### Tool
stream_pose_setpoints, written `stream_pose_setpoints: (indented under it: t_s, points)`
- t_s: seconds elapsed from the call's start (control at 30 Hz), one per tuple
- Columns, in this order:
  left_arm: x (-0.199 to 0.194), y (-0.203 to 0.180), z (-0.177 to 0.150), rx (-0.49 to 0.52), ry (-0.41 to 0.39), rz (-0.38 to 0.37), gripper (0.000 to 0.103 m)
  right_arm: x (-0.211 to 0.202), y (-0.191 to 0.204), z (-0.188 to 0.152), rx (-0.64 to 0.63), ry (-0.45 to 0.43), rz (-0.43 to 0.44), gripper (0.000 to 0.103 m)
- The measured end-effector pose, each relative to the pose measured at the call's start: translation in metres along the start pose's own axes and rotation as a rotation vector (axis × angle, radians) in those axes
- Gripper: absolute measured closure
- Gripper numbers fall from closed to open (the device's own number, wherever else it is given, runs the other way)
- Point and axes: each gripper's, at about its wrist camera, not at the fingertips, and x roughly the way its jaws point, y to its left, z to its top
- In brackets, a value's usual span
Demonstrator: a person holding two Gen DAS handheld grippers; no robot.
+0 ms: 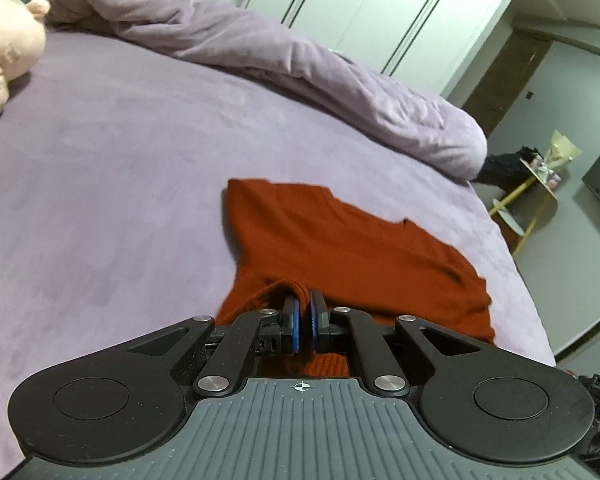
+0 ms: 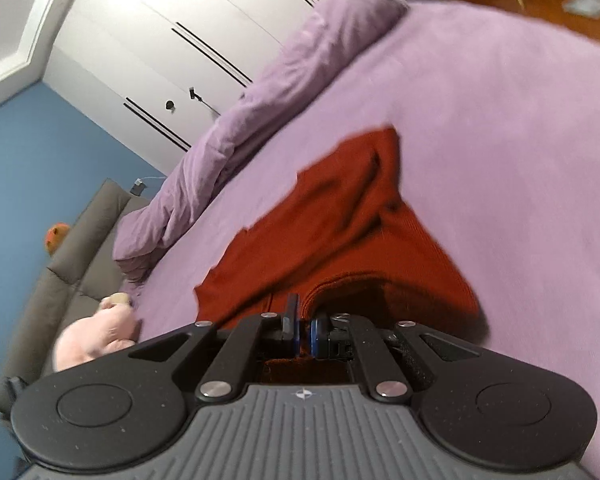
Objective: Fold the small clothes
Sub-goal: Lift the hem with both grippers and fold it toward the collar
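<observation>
A small rust-red knitted garment (image 1: pixel 340 248) lies spread on the purple bed sheet (image 1: pixel 100 184). My left gripper (image 1: pixel 304 316) is shut on a ribbed edge of the garment, which bunches up between the blue pads and hangs below them. In the right wrist view the same red garment (image 2: pixel 340 216) stretches away across the sheet (image 2: pixel 500 128), and my right gripper (image 2: pixel 305 326) is shut on another part of its near edge. The near edge is lifted off the sheet at both grips; the far part rests flat.
A rolled purple duvet (image 1: pixel 300 64) runs along the far side of the bed, also seen as the duvet (image 2: pixel 228 140) in the right view. A pink plush toy (image 1: pixel 4 52) lies at the bed's left. White wardrobe doors (image 1: pixel 360 4) stand behind; a small yellow-legged side table (image 1: pixel 536 196) is past the bed's right edge.
</observation>
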Motion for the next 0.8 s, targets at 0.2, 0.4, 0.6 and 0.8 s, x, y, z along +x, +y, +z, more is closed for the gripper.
stream_pose_setpoints:
  t_s: [0.2,0.4,0.6,0.8]
  points:
    - [0.052,0.007,0.011,-0.016,0.027,0.094,0.095,0.062,0.009,0.027,-0.080,0.008,-0.093,0.099]
    - [0.066,0.026,0.003,-0.047,0.007,0.138,0.076,0.088,-0.001,0.036,-0.147,0.055,-0.174,0.091]
    - [0.074,0.033,-0.008,0.113,0.056,0.116,0.059,0.069,-0.011,0.036,-0.265,-0.011,-0.216,0.044]
    - [0.100,0.017,-0.015,0.253,0.109,0.163,0.046,0.100,0.001,0.024,-0.434,0.093,-0.264,0.045]
